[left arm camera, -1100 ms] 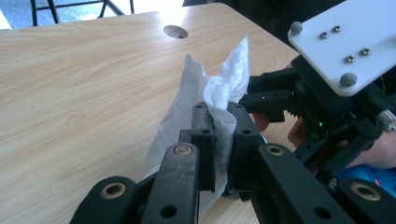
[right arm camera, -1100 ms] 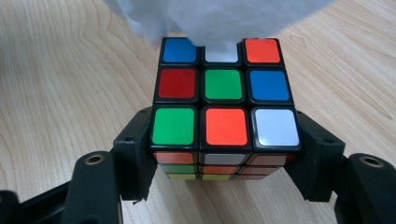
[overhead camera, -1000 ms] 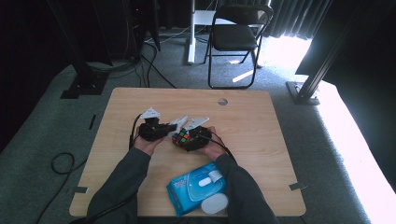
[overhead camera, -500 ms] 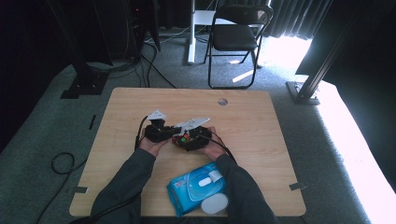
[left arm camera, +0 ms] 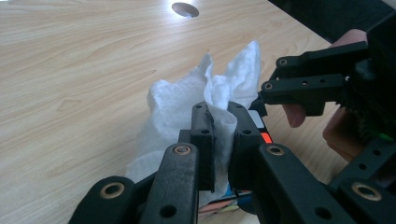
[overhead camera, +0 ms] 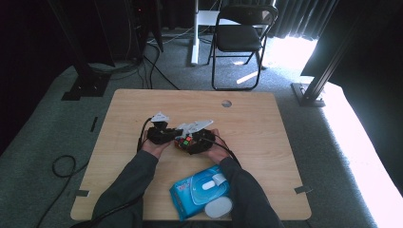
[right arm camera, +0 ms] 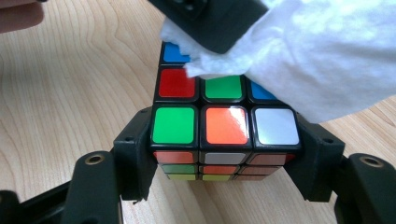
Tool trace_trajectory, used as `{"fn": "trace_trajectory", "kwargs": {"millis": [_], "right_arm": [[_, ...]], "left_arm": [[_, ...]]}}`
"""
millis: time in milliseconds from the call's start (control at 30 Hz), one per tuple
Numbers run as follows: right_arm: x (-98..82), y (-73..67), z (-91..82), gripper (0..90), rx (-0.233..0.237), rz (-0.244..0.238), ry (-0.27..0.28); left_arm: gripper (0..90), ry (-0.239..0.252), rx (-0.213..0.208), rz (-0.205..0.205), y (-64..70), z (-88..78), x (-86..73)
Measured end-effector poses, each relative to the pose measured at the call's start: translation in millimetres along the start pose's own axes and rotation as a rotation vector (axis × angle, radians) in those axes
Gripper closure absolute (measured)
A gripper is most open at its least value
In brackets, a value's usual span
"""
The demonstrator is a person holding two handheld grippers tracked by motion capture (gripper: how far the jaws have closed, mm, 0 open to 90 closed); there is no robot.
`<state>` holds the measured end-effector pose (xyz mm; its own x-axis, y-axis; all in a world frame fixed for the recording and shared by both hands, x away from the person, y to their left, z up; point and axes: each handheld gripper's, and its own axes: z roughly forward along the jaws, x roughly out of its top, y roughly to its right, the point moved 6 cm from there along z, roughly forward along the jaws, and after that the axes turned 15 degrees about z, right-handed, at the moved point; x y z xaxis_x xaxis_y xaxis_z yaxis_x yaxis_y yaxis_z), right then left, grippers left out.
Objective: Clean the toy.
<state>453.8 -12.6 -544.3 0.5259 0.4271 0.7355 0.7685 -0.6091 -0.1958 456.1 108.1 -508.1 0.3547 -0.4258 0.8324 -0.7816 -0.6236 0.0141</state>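
On the table (overhead camera: 285, 123), both grippers are drawing slightly nearer the person than a moment ago. The right gripper (right arm camera: 224, 140) is clamping the puzzle cube (right arm camera: 224, 126) at centre; the left gripper (left arm camera: 219, 135), pinching a white wipe (left arm camera: 187, 98), is rubbing its top from 12 o'clock, so cleaning seems underway.

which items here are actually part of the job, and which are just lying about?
In use: Rubik's cube clamped in right gripper; white wipe pinched in left gripper, pressed onto the cube's top.

Lying about: blue wipes pack, white lid, folding chair.
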Motion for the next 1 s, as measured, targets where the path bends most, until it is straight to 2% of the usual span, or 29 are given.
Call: {"fn": "trace_trajectory", "kwargs": {"millis": [333,533,733,1000], "right_arm": [[-0.5,-0.3,0.4,34.2,0.001,0.002,-0.005],[-0.8,-0.2,0.9,34.2,-0.003,-0.001,-0.006],[-1.6,-0.1,1.7,34.2,-0.012,-0.004,-0.012],[-1.9,1.0,2.5,34.2,-0.028,-0.006,-0.014]], "left_arm": [[83.2,0.007,0.013,-0.023,-4.7,5.6,0.5],[83.1,-0.008,0.006,-0.01,-1.9,8.1,1.7],[83.1,-0.003,-0.009,-0.008,3.0,10.9,-0.3],[83.2,-0.006,-0.034,0.02,13.1,13.5,-0.4]]}}
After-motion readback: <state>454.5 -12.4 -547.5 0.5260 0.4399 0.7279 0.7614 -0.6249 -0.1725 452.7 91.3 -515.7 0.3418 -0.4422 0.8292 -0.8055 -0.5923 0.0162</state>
